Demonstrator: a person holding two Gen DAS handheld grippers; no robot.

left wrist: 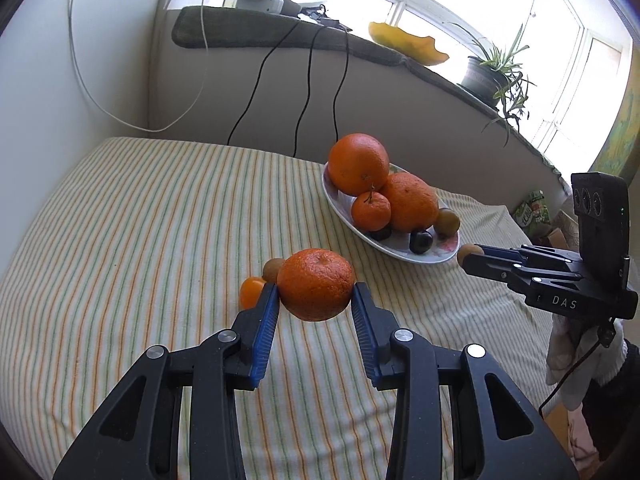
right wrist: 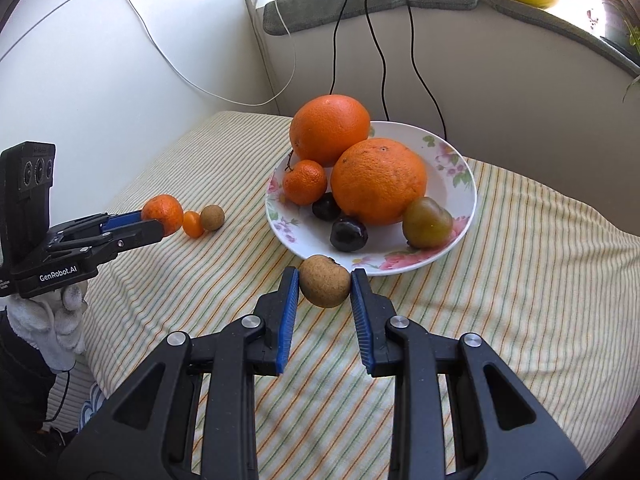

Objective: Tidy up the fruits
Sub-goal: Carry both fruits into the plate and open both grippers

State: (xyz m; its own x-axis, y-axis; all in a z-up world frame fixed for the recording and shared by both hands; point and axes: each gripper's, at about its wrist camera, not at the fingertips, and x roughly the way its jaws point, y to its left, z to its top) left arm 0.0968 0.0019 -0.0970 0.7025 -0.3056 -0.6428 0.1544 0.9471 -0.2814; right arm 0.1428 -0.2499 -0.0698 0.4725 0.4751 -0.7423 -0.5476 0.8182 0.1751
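Step in hand: carry phase, both hands loaded. Left gripper [left wrist: 315,292] has its jaws clamped on a mandarin [left wrist: 316,285], blue pads pressing both flanks; fruit looks clear of the striped cloth [left wrist: 140,220] underneath. Right gripper [right wrist: 325,286] is clenched on a small brown round fruit [right wrist: 323,286], poss. a longan, pads tight on either side, held just short of the near rim of the floral plate [right wrist: 460,184].

Plate contents: two large oranges [right wrist: 378,180], one small tangerine [right wrist: 305,182], two dark plums [right wrist: 348,233], one greenish-brown fruit [right wrist: 427,222]. Pile sits toward the left and centre; bare area shows at the right and rear of the plate.

Still loose on cloth, well apart from plate: one small orange kumquat-type fruit [right wrist: 193,224] and a second brown round fruit [right wrist: 212,217], touching or nearly so; close beside the held mandarin in the right wrist view.

Judgement: task approx. mid-way; two items in transit, two not yet collected.

Next move, right hand: advance over the rim, lower into a free gap, then release. Front edge is crowded by plum and greenish fruit, so a roll-off is likely if dropped there. Left hand: mandarin needs a longer traverse to plate; stacked oranges look unstable, so avoid nudging them. Recommend staggering the two placements to keep the grippers from meeting over the plate.
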